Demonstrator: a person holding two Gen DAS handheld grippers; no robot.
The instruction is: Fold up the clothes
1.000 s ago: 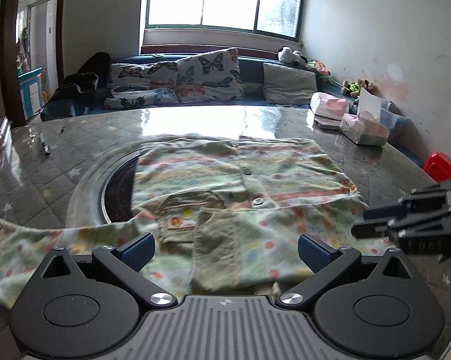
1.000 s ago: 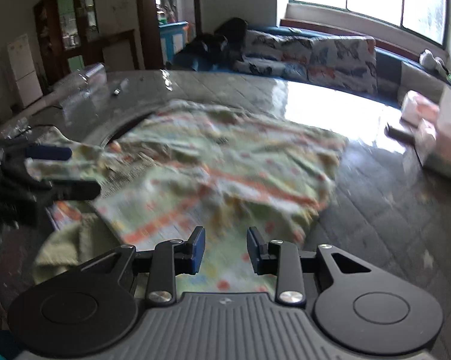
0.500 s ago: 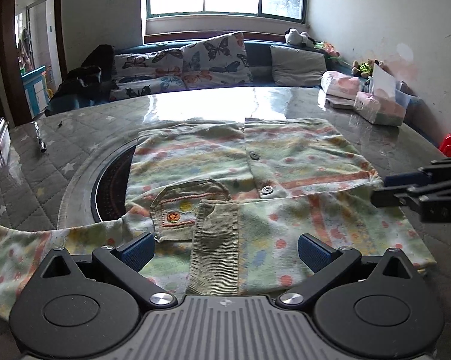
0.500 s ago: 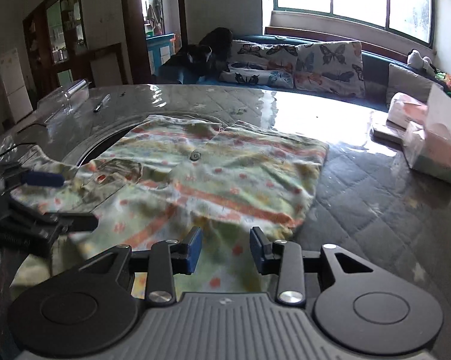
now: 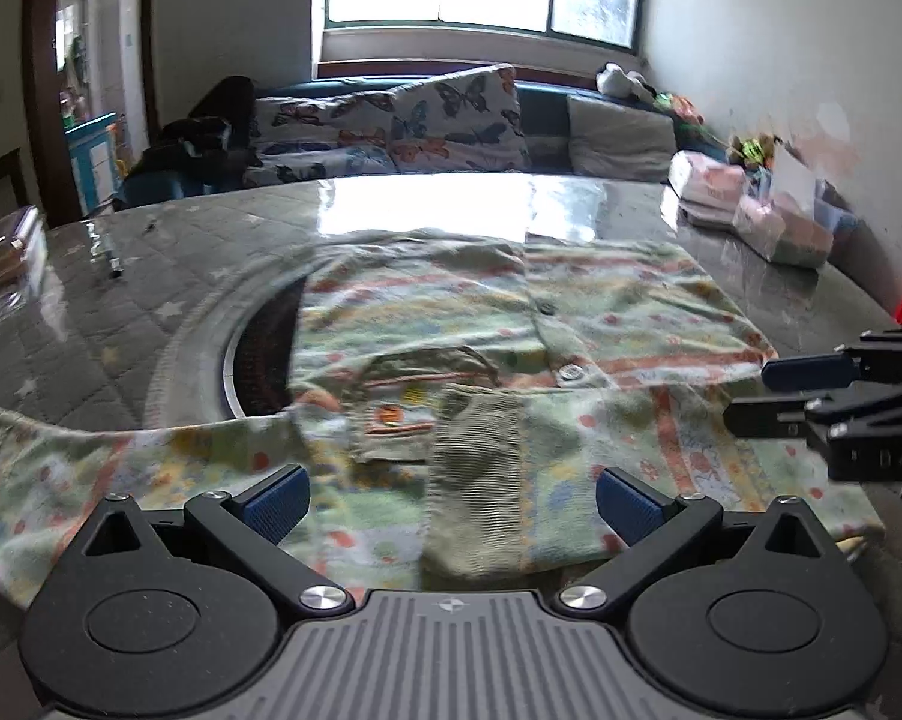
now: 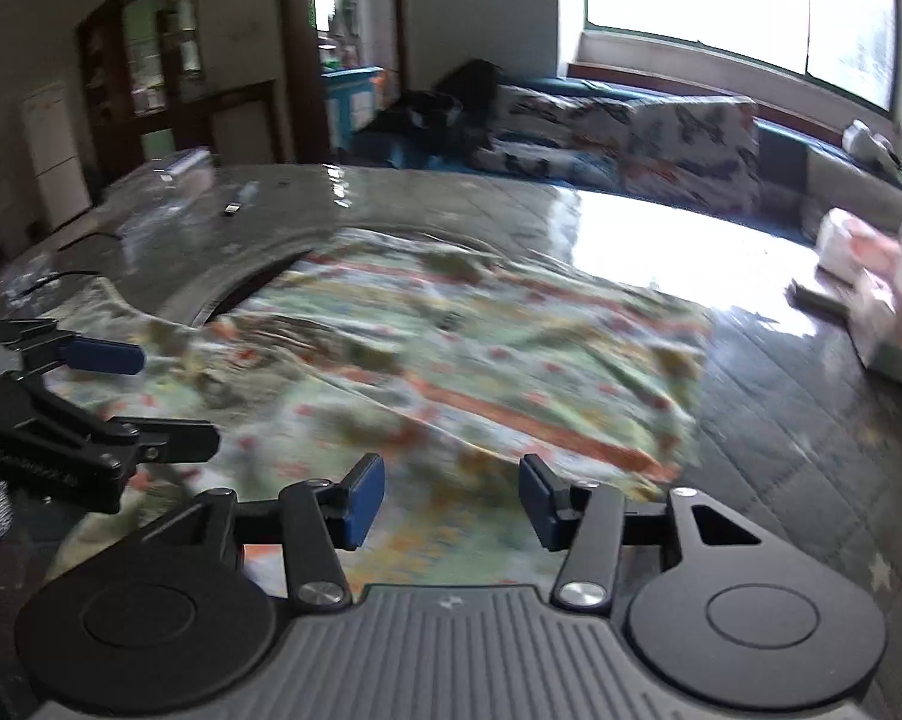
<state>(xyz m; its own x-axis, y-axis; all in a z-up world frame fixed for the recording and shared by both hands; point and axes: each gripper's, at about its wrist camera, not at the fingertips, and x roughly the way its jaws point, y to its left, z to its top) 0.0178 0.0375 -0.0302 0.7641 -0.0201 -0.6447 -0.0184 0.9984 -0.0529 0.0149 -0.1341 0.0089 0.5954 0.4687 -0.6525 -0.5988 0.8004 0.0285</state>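
Patterned shirt (image 5: 511,348) lies flat on the table (image 5: 120,312), just ahead of both tongs: left gripper (image 5: 451,501) spread wide, right gripper (image 6: 451,501) seemingly half-open, both empty.

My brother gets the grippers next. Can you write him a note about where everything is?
Left gripper: open, empty, over the shirt's near edge.
Right gripper: open, empty, over the right side.
The shirt lies buttons up on the table. One sleeve is folded across the front; the other sleeve is spread out left.
Left: fold that sleeve, then the body.
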